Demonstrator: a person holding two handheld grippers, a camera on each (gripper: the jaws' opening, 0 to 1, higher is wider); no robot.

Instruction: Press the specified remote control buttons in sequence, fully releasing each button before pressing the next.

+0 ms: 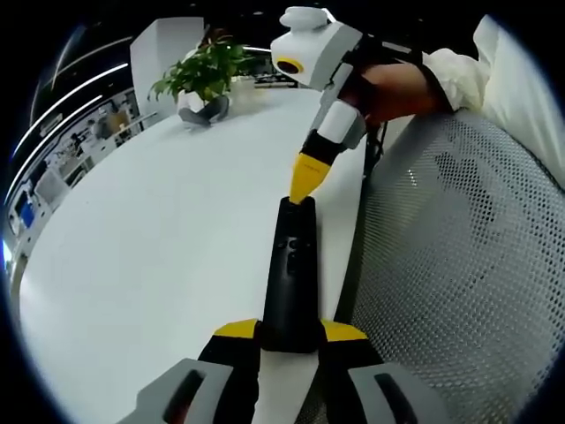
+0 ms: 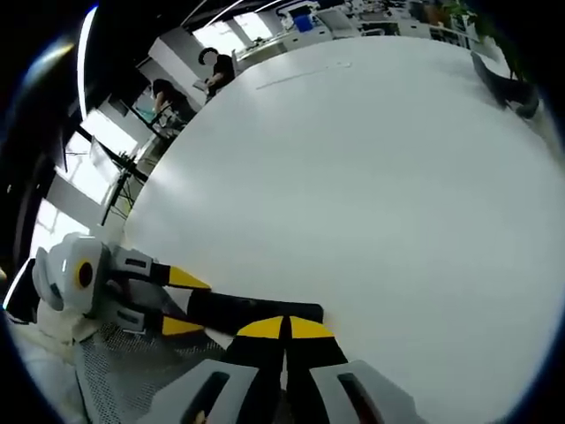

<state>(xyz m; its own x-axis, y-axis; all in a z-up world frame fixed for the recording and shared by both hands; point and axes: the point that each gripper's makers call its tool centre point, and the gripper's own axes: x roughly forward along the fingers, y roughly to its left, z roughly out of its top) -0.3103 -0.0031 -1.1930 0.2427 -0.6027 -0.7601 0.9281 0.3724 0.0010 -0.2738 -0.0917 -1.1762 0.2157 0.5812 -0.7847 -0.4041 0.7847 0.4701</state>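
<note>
A broad white counter (image 1: 150,256) runs back into an open office with strip lights overhead, and its near edge curves past a grey mesh chair back (image 1: 459,265). The black remote (image 1: 291,278) lies lengthwise near that edge, its near end clamped between the yellow-tipped fingers of the left gripper (image 1: 290,334), which grip it from both sides. The right gripper (image 1: 305,187) comes down from above with its fingers pressed together into one yellow point, and that point rests on the far end of the remote — whether a button is pushed in cannot be told. A person's hand (image 1: 397,88) in a pale sleeve holds it. In the right gripper view the remote (image 2: 252,311) lies flat across the counter (image 2: 371,177), the left gripper (image 2: 177,300) clasping one end and the right gripper (image 2: 284,329) with fingers closed at the other. At the far side stands a leafy potted plant (image 1: 205,71) with a dark curved object (image 1: 207,112) beside it, and people work at desks beyond.
</note>
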